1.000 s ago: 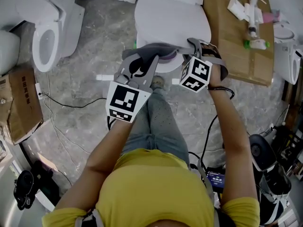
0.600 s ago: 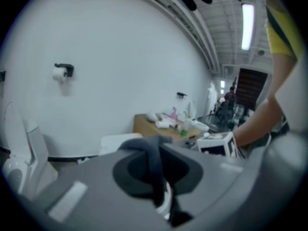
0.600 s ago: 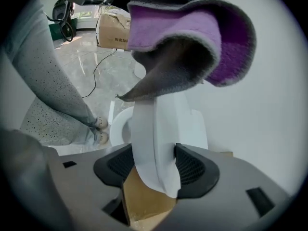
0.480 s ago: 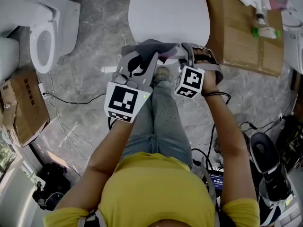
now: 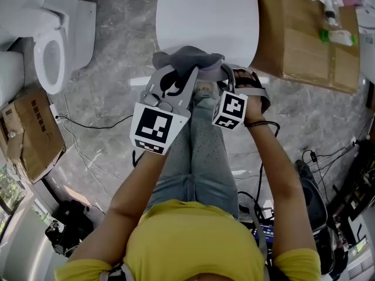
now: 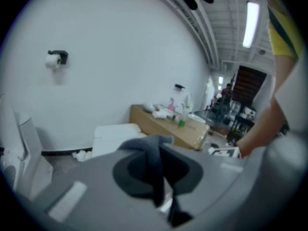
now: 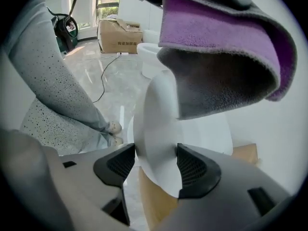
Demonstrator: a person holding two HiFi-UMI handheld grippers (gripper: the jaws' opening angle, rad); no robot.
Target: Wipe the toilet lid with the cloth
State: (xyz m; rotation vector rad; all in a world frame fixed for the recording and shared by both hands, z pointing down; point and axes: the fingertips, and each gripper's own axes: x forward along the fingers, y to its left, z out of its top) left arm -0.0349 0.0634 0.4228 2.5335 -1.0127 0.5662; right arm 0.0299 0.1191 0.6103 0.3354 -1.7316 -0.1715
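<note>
The left tongs (image 5: pixel 186 74) are clamped on a bunched grey and purple cloth (image 5: pixel 188 57), which hangs at the near edge of the closed white toilet lid (image 5: pixel 205 16). Whether it touches the lid cannot be told. The right tongs (image 7: pixel 155 163) point steeply down just right of the cloth. Their jaws have just been opening and stand wide, gripping nothing, with the lid showing beyond the gap.

This looks like the approach, with no wiping begun. The next move calls for laying the cloth flat on the lid and sweeping it from near edge to far edge.

The person's shoe (image 5: pixel 203 90) stands close under the lid's near edge, which crowds both tongs. Right of the lid is a brown worktop (image 5: pixel 299 45) with bottles and tubes (image 5: pixel 329 17). Left of it stands a second toilet (image 5: pixel 51 51), with a cardboard box (image 5: pixel 29 133) and a cable (image 5: pixel 88 124) on the floor. None of these blocks the lid.
</note>
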